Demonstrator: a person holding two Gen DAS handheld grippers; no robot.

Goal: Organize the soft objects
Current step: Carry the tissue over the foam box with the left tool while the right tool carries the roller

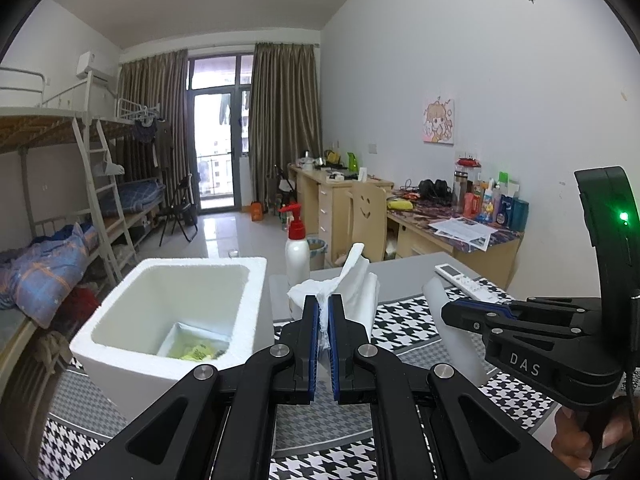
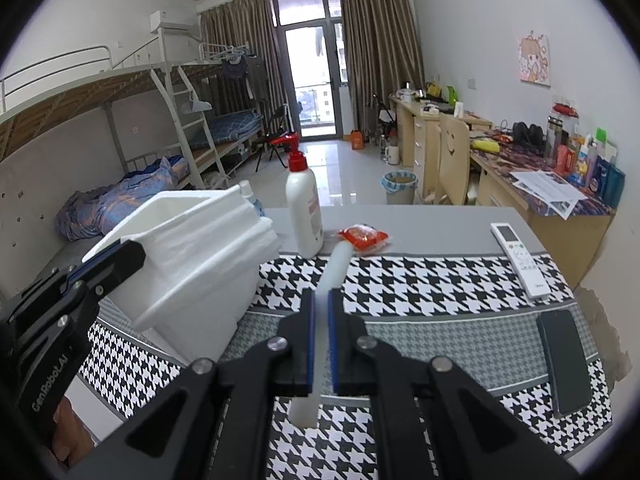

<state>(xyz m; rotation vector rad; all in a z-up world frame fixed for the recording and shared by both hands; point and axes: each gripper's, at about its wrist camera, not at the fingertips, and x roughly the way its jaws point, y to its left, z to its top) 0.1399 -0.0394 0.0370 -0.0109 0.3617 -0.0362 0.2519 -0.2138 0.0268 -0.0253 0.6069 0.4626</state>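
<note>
My left gripper (image 1: 324,300) is shut on a white folded cloth (image 1: 352,284) and holds it just right of the white foam box (image 1: 120,340). The box holds a clear packet with yellow-green contents (image 1: 196,350). In the right wrist view the cloth (image 2: 224,232) hangs in front of the box (image 2: 208,320). My right gripper (image 2: 320,296) is shut on a white translucent strip (image 2: 332,276), held above the houndstooth mat; it also shows in the left wrist view (image 1: 452,312). A red packet (image 2: 363,237) lies on the grey table.
A white pump bottle with a red top (image 2: 304,208) stands behind the mat (image 2: 420,280). A white remote control (image 2: 518,258) and a black phone (image 2: 564,364) lie at the right. Desks, a chair and bunk beds stand beyond the table.
</note>
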